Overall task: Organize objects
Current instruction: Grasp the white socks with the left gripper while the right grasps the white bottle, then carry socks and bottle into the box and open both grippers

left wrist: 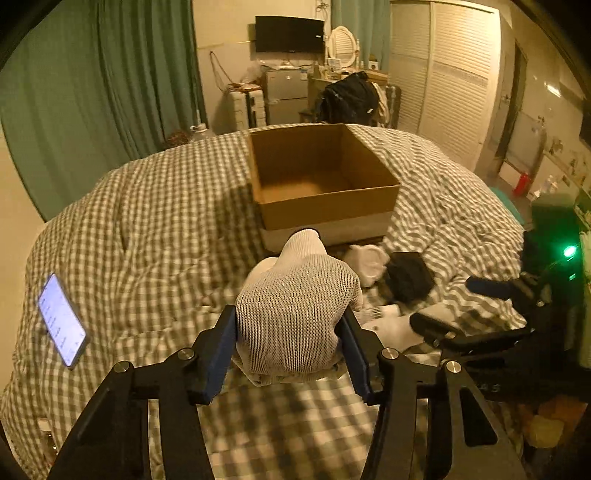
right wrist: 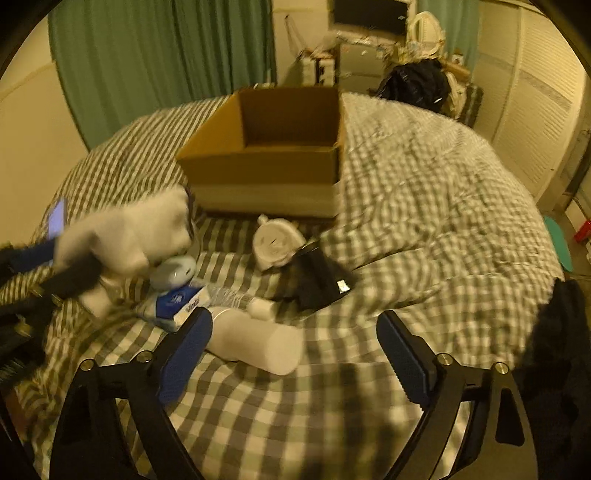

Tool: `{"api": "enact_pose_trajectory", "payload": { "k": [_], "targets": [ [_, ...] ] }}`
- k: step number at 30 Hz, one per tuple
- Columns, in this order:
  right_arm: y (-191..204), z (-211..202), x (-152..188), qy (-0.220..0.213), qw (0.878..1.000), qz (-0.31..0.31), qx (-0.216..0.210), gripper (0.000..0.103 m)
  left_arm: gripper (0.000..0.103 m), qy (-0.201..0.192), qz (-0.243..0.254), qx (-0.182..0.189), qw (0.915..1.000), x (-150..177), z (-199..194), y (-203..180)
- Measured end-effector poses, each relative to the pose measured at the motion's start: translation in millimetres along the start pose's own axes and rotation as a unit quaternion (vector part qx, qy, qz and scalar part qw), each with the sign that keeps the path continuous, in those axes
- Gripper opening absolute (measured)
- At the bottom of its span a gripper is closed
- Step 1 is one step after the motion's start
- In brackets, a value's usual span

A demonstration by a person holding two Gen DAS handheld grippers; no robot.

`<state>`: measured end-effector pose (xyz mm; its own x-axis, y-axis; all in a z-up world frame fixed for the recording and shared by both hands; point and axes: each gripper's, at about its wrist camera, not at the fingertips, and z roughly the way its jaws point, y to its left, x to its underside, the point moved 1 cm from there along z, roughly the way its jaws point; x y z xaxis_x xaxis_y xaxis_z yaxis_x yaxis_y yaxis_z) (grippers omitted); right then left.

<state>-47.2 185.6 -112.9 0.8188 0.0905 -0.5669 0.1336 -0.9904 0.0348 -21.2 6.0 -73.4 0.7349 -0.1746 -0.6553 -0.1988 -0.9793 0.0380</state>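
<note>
My left gripper (left wrist: 290, 328) is shut on a white knit glove (left wrist: 295, 310) and holds it above the checked bedcover, in front of an open cardboard box (left wrist: 325, 218). In the right wrist view the glove (right wrist: 125, 236) and left gripper (right wrist: 62, 273) appear blurred at the left. My right gripper (right wrist: 291, 339) is open and empty, over a white cylinder (right wrist: 258, 343). Near it lie a tissue pack (right wrist: 177, 301), a white round item (right wrist: 275, 242), a black item (right wrist: 319, 277) and a small white-blue device (right wrist: 175, 271). The box (right wrist: 266, 173) sits behind them.
A lit phone (left wrist: 61, 319) lies on the bedcover at the left. Green curtains (left wrist: 92, 92) hang behind the bed. A dark backpack (left wrist: 349, 98), a wall TV (left wrist: 290, 33) and white wardrobe doors (left wrist: 443, 74) stand beyond the bed's far edge.
</note>
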Motion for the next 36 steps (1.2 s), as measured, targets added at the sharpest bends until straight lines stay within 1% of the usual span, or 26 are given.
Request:
{"api": "enact_pose_trajectory", "payload": {
  "k": [2, 3, 5, 6, 9, 15, 17, 21, 24, 27, 31, 33, 36],
  "targets": [
    [6, 12, 2, 0.019, 1.0, -0.01, -0.013, 0.08, 0.055, 0.005, -0.006, -0.003, 1.0, 1, 3, 8],
    [10, 20, 4, 0.037, 0.999, -0.018, -0.018, 0.076, 0.055, 0.008, -0.009, -0.003, 0.9999, 2, 4, 10],
    [16, 26, 8, 0.051, 0.998, -0.033, -0.023, 0.066, 0.055, 0.01, -0.014, -0.001, 0.9999, 2, 6, 14],
    [20, 25, 9, 0.053, 0.997, -0.041, -0.028, 0.065, 0.055, 0.011, -0.015, -0.001, 0.9998, 3, 6, 16],
    [30, 17, 13, 0.047, 0.997, -0.059, -0.023, 0.06, 0.055, 0.01, -0.018, 0.002, 0.9998, 5, 5, 18],
    [44, -6, 17, 0.031, 0.996, -0.081, -0.027, 0.042, 0.055, 0.011, -0.022, 0.002, 0.9997, 7, 5, 21],
    [48, -14, 19, 0.027, 0.995, -0.088, -0.03, 0.035, 0.055, 0.011, -0.025, 0.001, 0.9996, 9, 4, 23],
    [58, -27, 22, 0.023, 0.994, -0.1, -0.043, 0.032, 0.055, 0.008, -0.029, 0.0, 0.9996, 14, 2, 27],
    [70, -29, 24, 0.024, 0.992, -0.115, -0.042, 0.032, 0.055, 0.007, -0.03, -0.001, 0.9995, 17, 0, 30],
    [77, -19, 27, 0.033, 0.991, -0.116, -0.049, 0.033, 0.055, 0.008, -0.033, -0.003, 0.9994, 21, -1, 32],
    [74, 7, 26, 0.061, 0.993, -0.094, -0.043, 0.034, 0.055, 0.009, -0.035, -0.005, 0.9993, 23, -2, 33],
    [72, 18, 27, 0.077, 0.992, -0.081, -0.051, 0.035, 0.055, 0.008, -0.034, -0.006, 0.9994, 24, -3, 33],
    [71, 28, 27, 0.085, 0.992, -0.072, -0.057, 0.034, 0.055, 0.01, -0.035, -0.009, 0.9993, 25, -3, 34]
  ]
}}
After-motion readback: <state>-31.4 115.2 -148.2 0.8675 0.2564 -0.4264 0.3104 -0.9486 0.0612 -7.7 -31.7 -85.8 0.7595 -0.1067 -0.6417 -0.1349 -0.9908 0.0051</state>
